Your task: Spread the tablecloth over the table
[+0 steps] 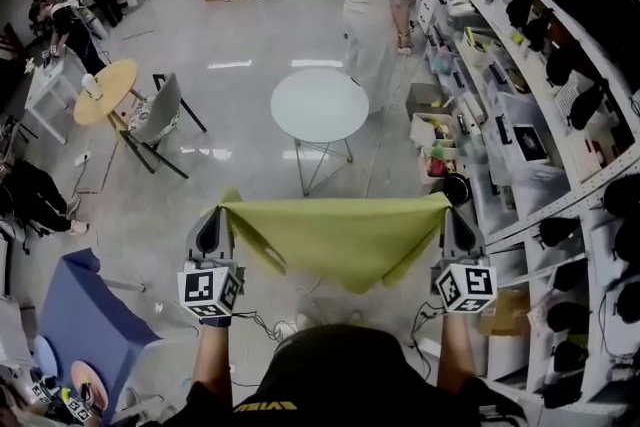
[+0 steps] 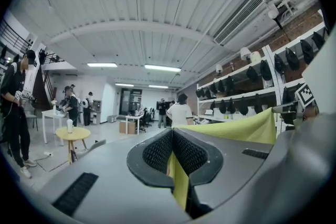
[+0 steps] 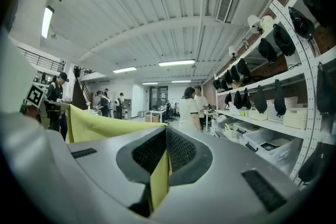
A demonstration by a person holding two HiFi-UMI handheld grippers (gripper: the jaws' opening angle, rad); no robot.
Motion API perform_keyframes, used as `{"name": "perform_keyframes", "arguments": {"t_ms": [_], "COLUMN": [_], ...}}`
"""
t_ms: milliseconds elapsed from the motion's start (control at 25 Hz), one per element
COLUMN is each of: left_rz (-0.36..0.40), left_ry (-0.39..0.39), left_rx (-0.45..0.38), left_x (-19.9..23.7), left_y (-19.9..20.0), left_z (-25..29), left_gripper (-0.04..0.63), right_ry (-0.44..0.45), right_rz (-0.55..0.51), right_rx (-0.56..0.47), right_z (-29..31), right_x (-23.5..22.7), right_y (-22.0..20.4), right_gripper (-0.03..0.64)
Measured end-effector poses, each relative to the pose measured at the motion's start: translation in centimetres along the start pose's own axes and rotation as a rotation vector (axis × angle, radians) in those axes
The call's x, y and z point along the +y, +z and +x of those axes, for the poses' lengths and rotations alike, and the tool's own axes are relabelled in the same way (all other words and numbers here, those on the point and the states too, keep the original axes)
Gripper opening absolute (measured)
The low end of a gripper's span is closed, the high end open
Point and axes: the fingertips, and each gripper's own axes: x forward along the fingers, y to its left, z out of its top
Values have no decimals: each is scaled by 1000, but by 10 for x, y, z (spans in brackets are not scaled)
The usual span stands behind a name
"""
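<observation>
A yellow-green tablecloth (image 1: 340,233) hangs stretched in the air between my two grippers, sagging to a point in the middle. My left gripper (image 1: 222,211) is shut on its left corner, and my right gripper (image 1: 449,209) is shut on its right corner. In the left gripper view the cloth (image 2: 179,182) is pinched between the ribbed pads and runs off to the right. The right gripper view shows the tablecloth (image 3: 159,178) clamped in the jaws and spreading to the left. A round white table (image 1: 319,105) stands on the floor ahead of the cloth.
A person in white (image 1: 374,5) stands just beyond the table by the shelving (image 1: 560,95) along the right. A grey chair (image 1: 158,115) and a small yellow round table (image 1: 105,91) stand to the left. A blue-covered object (image 1: 90,315) sits at near left. Boxes (image 1: 432,130) lie by the shelves.
</observation>
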Motion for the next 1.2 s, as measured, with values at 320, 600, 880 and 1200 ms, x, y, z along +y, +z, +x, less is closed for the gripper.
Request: {"name": "perform_keyframes", "arguments": {"t_ms": [320,600,880,1200], "left_rz": [-1,2,-2,42], "left_ry": [-44,-83,-100,-107], "left_rx": [-19,-33,-34,-22], "left_x": [34,67,77,82], "left_y": [-7,-6,-12,-16], "left_z": [16,13,14,43], "left_gripper": [17,17,17,17], "right_ry": [-31,-61,-83,-100], "right_rz": [-25,-54,-169,-195], "right_rx": [1,1,47,53], "right_z": [23,33,44,74], "right_x": [26,58,68,63], "right_y": [-1,3,-3,-1], "right_gripper": [3,3,3,3]}}
